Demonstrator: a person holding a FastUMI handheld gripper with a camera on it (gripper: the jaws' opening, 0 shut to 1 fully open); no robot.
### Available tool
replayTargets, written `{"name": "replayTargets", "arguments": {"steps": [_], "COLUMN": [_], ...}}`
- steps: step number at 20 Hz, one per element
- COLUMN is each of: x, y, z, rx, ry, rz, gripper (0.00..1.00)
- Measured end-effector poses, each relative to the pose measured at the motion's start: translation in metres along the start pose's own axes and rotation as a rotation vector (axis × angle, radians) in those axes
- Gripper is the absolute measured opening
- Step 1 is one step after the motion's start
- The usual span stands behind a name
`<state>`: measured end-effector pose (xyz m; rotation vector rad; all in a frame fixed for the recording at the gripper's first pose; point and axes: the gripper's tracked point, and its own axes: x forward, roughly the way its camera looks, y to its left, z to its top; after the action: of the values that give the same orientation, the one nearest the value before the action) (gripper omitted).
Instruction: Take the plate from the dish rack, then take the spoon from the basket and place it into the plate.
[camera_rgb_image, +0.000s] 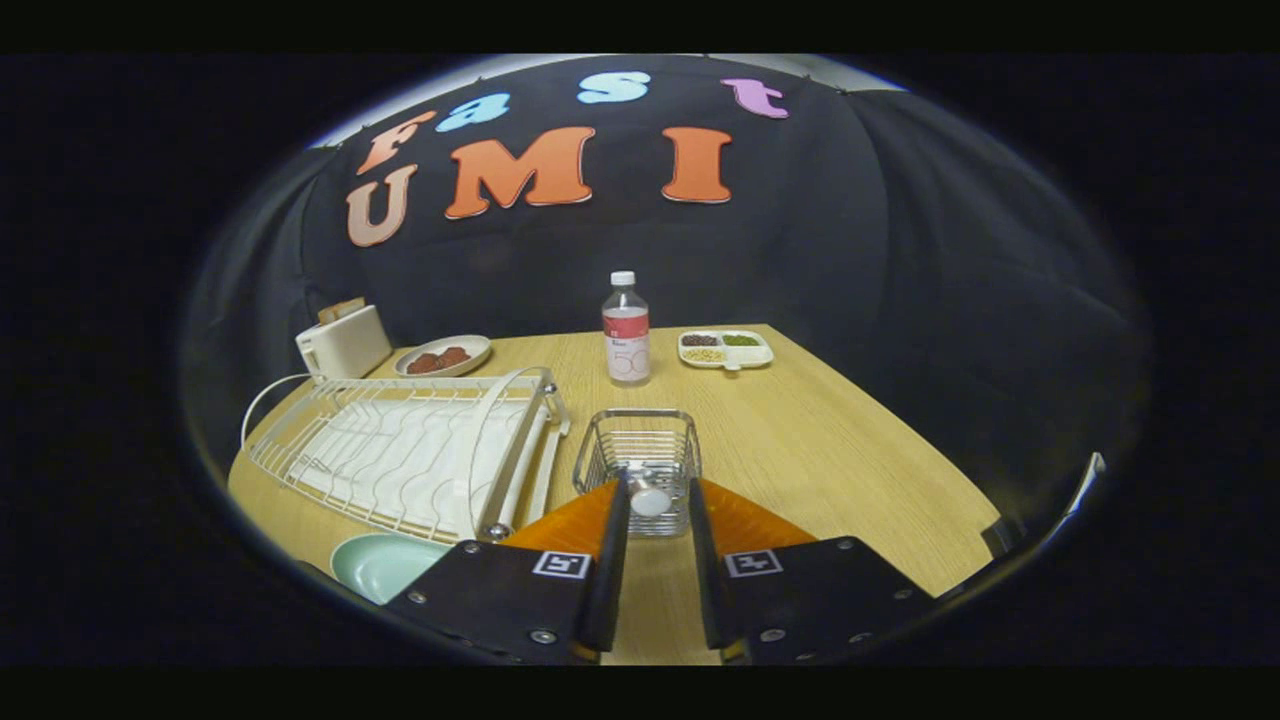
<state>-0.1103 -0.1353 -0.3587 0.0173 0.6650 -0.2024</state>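
Observation:
A pale green plate (385, 565) lies flat on the wooden table, just in front of the white wire dish rack (400, 450) and left of my left finger. A small wire basket (640, 450) stands right of the rack, directly ahead of my fingers. A white spoon (650, 500) sticks up out of the basket's near side. My gripper (655, 483) is open, its fingertips reaching the basket's near rim on either side of the spoon's end. The spoon sits in the gap, close to the left finger; the right finger stays apart from it.
Beyond the basket stands a clear bottle (626, 330) with a red label. At the table's (820, 440) far side are a divided tray of beans (725, 349), a dish with dark food (442, 357) and a white toaster (343, 342).

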Motion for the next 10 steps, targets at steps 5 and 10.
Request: {"name": "replayTargets", "arguments": {"steps": [5, 10], "x": [0.004, -0.006], "y": [0.012, 0.015], "z": [-0.001, 0.009], "rx": [0.013, -0.017], "ry": [0.028, 0.053], "rz": [0.032, 0.042], "gripper": [0.14, 0.13]}}
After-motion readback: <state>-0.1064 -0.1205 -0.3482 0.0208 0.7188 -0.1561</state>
